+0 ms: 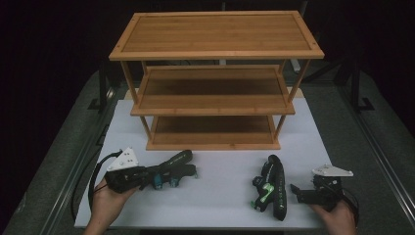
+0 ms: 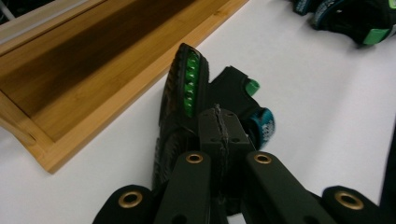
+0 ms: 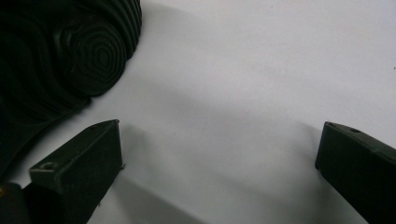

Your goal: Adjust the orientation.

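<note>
**Left shoe gripped, shelf placement next**

Left hand-held gripper [image 1: 147,175] has its jaws pressed together on the heel end of a black sandal-type shoe with green and teal trim [image 1: 175,165]; in the left gripper view the pads [image 2: 219,135] pinch a thin part of the left shoe [image 2: 184,88], sole edge with green inserts turned up. Shoe sits low over the white desk [image 1: 220,196], just in front of the bamboo shoe rack [image 1: 215,44]; can't tell if it's fully lifted off.

Right hand-held gripper [image 1: 295,190] rests near the desk's right front, jaws spread apart with nothing between them. Second matching shoe [image 1: 271,188] lies on its side just beside it, apart from the fingertips; its ribbed black sole [image 3: 60,51] shows at the upper left of the right gripper view.

Step, as I read it: carrying the first shoe toward the rack. All three shelves are bare. Next move likely needs a lift and forward reach to the bottom shelf [image 1: 213,125], keeping the toe clear of the front lip. Thin pinch, so the shoe may swing or droop. Right side then closes in on the second shoe.
</note>
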`<state>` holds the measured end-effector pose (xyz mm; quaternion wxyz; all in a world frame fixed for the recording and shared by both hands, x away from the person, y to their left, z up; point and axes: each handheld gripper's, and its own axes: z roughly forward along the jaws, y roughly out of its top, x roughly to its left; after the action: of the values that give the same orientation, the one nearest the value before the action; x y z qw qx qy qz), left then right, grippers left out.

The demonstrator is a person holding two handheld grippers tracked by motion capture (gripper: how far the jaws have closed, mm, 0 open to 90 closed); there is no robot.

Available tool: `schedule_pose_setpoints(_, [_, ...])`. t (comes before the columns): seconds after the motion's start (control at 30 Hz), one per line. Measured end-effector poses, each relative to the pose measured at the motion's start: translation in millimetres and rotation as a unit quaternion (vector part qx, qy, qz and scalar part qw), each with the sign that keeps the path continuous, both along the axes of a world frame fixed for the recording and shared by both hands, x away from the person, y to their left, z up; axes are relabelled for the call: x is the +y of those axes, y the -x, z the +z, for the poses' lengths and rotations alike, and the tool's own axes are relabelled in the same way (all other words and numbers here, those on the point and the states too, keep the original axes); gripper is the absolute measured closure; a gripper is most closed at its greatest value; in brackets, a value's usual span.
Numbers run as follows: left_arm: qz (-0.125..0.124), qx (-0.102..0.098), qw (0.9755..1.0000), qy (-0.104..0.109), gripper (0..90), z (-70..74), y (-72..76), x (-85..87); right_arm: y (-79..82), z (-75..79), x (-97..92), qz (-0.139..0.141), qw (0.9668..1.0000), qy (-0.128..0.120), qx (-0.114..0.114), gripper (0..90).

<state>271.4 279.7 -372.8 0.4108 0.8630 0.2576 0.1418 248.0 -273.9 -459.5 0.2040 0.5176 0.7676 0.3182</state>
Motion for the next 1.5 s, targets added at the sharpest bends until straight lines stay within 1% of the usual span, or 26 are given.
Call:
schedule_pose_setpoints(0.1, [-0.001, 0.001, 1.0, 0.0, 90.0, -0.3, -5.0, 0.4, 0.1, 0.0, 0.0, 0.0, 1.0, 0.0, 0.0, 0.0])
schedule_pose_setpoints(0.17, [0.0, 0.001, 1.0, 0.003, 90.0, -0.6, -5.5, 1.3, 0.1, 0.0, 0.1, 0.0, 1.0, 0.0, 0.0, 0.0])
schedule_pose_setpoints(0.3, [-0.001, -0.001, 1.0, 0.002, 90.0, -0.1, -7.5, 2.2, 0.1, 0.0, 0.1, -0.001, 1.0, 0.0, 0.0, 0.0])
schedule_pose_setpoints(0.47, [0.008, -0.002, 1.0, 0.0, 90.0, 2.7, -16.0, 5.6, 0.2, 0.0, 0.2, -0.001, 1.0, 0.0, 0.001, 0.0])
schedule_pose_setpoints(0.5, [0.013, 0.001, 0.9999, 0.005, 90.0, 3.2, -21.9, 8.5, 0.1, 0.0, 0.1, -0.001, 1.0, 0.0, 0.0, 0.0])
schedule_pose_setpoints(0.53, [0.013, 0.001, 0.9999, 0.005, 90.0, 3.2, -21.9, 8.5, 0.1, 0.0, 0.1, -0.001, 1.0, 0.0, 0.0, 0.0])
schedule_pose_setpoints(0.63, [0.021, 0.006, 0.9997, 0.007, 90.0, 4.2, -31.4, 13.0, 0.1, 0.0, 0.1, 0.0, 1.0, 0.0, 0.001, 0.0])
schedule_pose_setpoints(0.77, [0.022, 0.026, 0.9992, 0.022, 90.0, 2.4, -47.4, 19.6, 0.1, 0.0, 0.1, 0.0, 1.0, 0.0, 0.0, 0.0])
schedule_pose_setpoints(0.8, [0.022, 0.026, 0.9992, 0.022, 90.0, 2.4, -47.4, 19.6, 0.1, 0.0, 0.1, 0.0, 1.0, 0.0, 0.0, 0.0])
schedule_pose_setpoints(0.9, [0.029, 0.033, 0.9987, 0.023, 90.0, 1.6, -57.1, 25.1, 0.2, 0.1, 0.2, -0.001, 1.0, -0.001, 0.001, 0.0])
schedule_pose_setpoints(0.97, [0.039, 0.04, 0.998, 0.029, 90.0, -1.2, -66.6, 31.4, 0.2, 0.0, 0.1, 0.0, 1.0, 0.0, 0.0, 0.0])
schedule_pose_setpoints(1.0, [0.039, 0.04, 0.998, 0.029, 90.0, -1.2, -66.6, 31.4, 0.2, 0.0, 0.1, 0.0, 1.0, 0.0, 0.0, 0.0])
schedule_pose_setpoints(1.07, [0.047, 0.044, 0.9975, 0.03, 90.0, -4.5, -74.6, 36.7, 0.1, -0.1, 0.1, 0.0, 1.0, -0.001, 0.0, 0.0])
schedule_pose_setpoints(1.13, [0.057, 0.045, 0.9971, 0.024, 90.0, -8.4, -81.5, 40.5, 0.1, -0.1, 0.1, -0.001, 1.0, -0.001, 0.0, 0.0])
schedule_pose_setpoints(1.2, [0.06, 0.053, 0.9964, 0.027, 90.0, -12.6, -87.9, 44.3, 0.2, -0.1, 0.1, 0.0, 1.0, 0.0, 0.0, 0.0])
schedule_pose_setpoints(1.23, [0.057, 0.065, 0.9957, 0.033, 90.0, -17.4, -94.4, 47.5, 0.2, -0.1, 0.1, 0.0, 1.0, 0.0, 0.0, 0.0])
schedule_pose_setpoints(1.27, [0.057, 0.065, 0.9957, 0.033, 90.0, -17.4, -94.4, 47.5, 0.2, -0.1, 0.1, 0.0, 1.0, 0.0, 0.0, 0.0])
schedule_pose_setpoints(1.3, [0.055, 0.07, 0.9956, 0.028, 90.0, -20.6, -97.4, 47.7, 0.1, -0.1, 0.1, 0.0, 1.0, 0.0, 0.0, 0.0])
schedule_pose_setpoints(1.33, [0.06, 0.07, 0.9956, 0.016, 90.0, -24.3, -100.1, 47.5, 0.1, -0.1, 0.2, -0.001, 1.0, 0.0, 0.0, 0.0])
schedule_pose_setpoints(1.37, [0.066, 0.075, 0.9949, 0.014, 90.0, -28.7, -103.8, 49.6, 0.2, -0.1, 0.1, 0.0, 1.0, 0.0, 0.0, 0.0])
schedule_pose_setpoints(1.43, [0.071, 0.086, 0.9933, 0.03, 90.0, -33.3, -108.7, 55.8, 0.2, -0.1, 0.1, 0.0, 1.0, 0.0, 0.0, 0.0])
schedule_pose_setpoints(1.5, [0.077, 0.09, 0.9924, 0.031, 90.0, -37.1, -112.9, 60.5, 0.2, -0.1, 0.2, -0.001, 1.0, -0.001, 0.0, 0.0])
